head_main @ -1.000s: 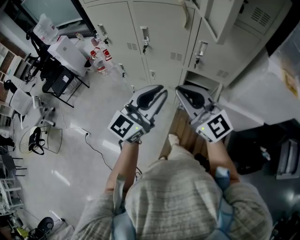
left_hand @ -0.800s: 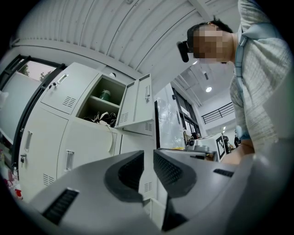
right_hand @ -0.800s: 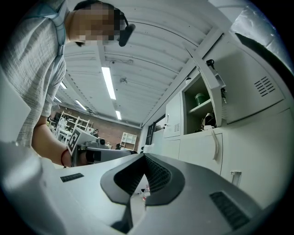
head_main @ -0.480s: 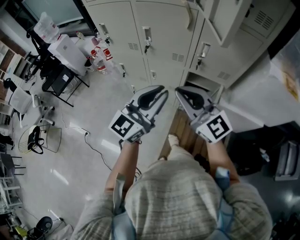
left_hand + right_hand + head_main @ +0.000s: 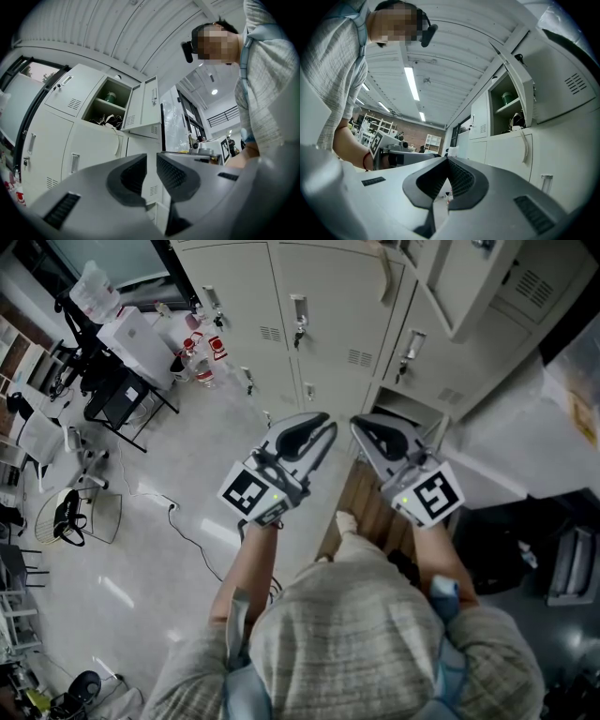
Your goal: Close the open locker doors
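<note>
— Looking at what?
— Big white lockers (image 5: 319,324), standing straight ahead.
— All shut?
— No. One open locker door (image 5: 143,105) up high, swung out beside its dark hole.
— And left gripper (image 5: 151,161)?
— Spread a tiny bit, nothing between.
— And right gripper (image 5: 447,161)?
— Pressed together, pinching nothing.
— Smallest?
— Little green jar (image 5: 110,97), on a shelf inside that hole.

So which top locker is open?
The second top locker from the left in the left gripper view: its door hangs out, baring a shelf; its left neighbour is shut.
</note>
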Demonstrator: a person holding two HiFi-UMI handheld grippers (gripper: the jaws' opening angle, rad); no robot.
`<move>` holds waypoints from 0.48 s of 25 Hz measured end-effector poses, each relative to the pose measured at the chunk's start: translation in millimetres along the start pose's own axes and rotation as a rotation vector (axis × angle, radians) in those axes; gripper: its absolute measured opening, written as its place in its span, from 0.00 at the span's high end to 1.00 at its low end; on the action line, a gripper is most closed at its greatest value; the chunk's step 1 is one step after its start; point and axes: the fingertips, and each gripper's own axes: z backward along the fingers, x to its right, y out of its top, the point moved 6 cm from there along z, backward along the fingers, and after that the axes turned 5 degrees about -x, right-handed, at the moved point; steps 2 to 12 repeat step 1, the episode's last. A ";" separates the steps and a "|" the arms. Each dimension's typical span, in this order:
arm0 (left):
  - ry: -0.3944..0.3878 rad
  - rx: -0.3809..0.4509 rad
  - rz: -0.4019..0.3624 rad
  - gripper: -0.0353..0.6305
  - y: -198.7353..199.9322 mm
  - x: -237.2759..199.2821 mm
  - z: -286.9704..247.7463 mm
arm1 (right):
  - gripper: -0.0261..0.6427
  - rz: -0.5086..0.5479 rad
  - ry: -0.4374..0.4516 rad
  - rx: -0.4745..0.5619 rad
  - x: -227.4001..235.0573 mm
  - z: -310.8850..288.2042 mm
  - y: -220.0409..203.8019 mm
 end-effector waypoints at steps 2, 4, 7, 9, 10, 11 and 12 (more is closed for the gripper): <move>0.000 -0.001 0.001 0.85 -0.1 -0.6 0.4 | 0.96 -0.002 0.000 0.001 -0.1 -0.5 -0.6; 0.000 -0.001 0.001 0.85 -0.1 -0.6 0.4 | 0.96 -0.002 0.000 0.001 -0.1 -0.5 -0.6; 0.000 -0.001 0.001 0.85 -0.1 -0.6 0.4 | 0.96 -0.002 0.000 0.001 -0.1 -0.5 -0.6; 0.000 -0.001 0.001 0.85 -0.1 -0.6 0.4 | 0.96 -0.002 0.000 0.001 -0.1 -0.5 -0.6; 0.000 -0.001 0.001 0.85 -0.1 -0.6 0.4 | 0.96 -0.002 0.000 0.001 -0.1 -0.5 -0.6; 0.000 -0.001 0.001 0.85 -0.1 -0.6 0.4 | 0.96 -0.002 0.000 0.001 -0.1 -0.5 -0.6; 0.000 -0.001 0.001 0.85 -0.1 -0.6 0.4 | 0.96 -0.002 0.000 0.001 -0.1 -0.5 -0.6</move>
